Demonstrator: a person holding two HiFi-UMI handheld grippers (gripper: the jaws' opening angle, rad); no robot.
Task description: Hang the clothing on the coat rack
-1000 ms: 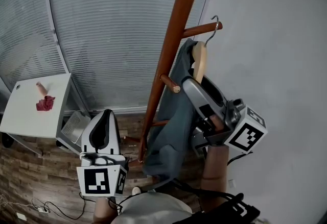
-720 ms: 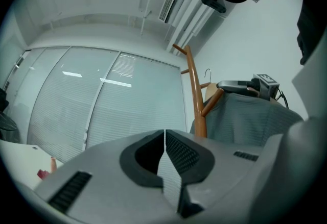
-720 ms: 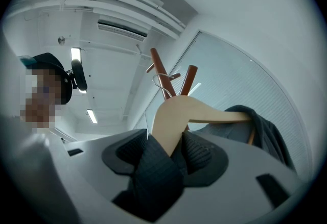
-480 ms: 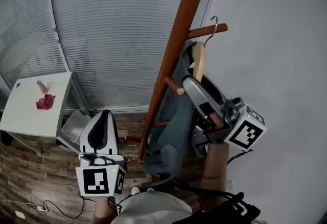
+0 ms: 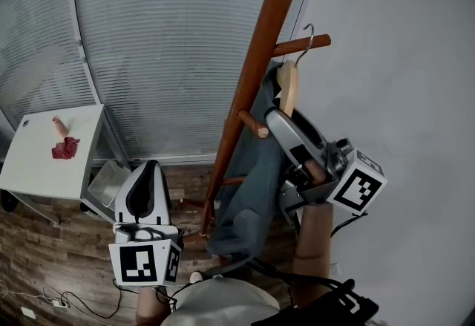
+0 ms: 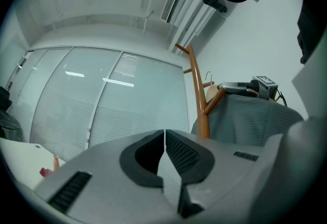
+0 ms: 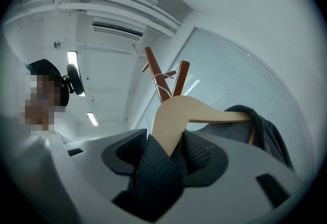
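While your left hand-held gripper [image 5: 147, 168] hangs low by your body with its jaws pressed together on nothing, your right hand-held gripper [image 5: 277, 119] does the work. Its jaws pinch the wooden hanger [image 5: 289, 87] at the shoulder, with a fold of the grey garment [image 5: 249, 176] caught between them too. That garment is draped over the hanger and falls alongside the pole of the brown coat rack [image 5: 256, 64]. Higher up, the hanger's wire hook [image 5: 309, 33] sits at the upper peg [image 5: 319, 40], seemingly looped over it, though you cannot tell whether the peg bears the weight. You appear to be at the hanging step itself, nearly done. The next move likely calls for lowering slightly to seat the hook, then parting the jaws without dragging the cloth. Farther off to your left, the white desk [image 5: 33, 168] bears a red cloth [image 5: 65, 148] and a small pale object [image 5: 59, 126]. A pale meshed thing [image 5: 107, 182] beside its leg might be a basket, its contents unseen.
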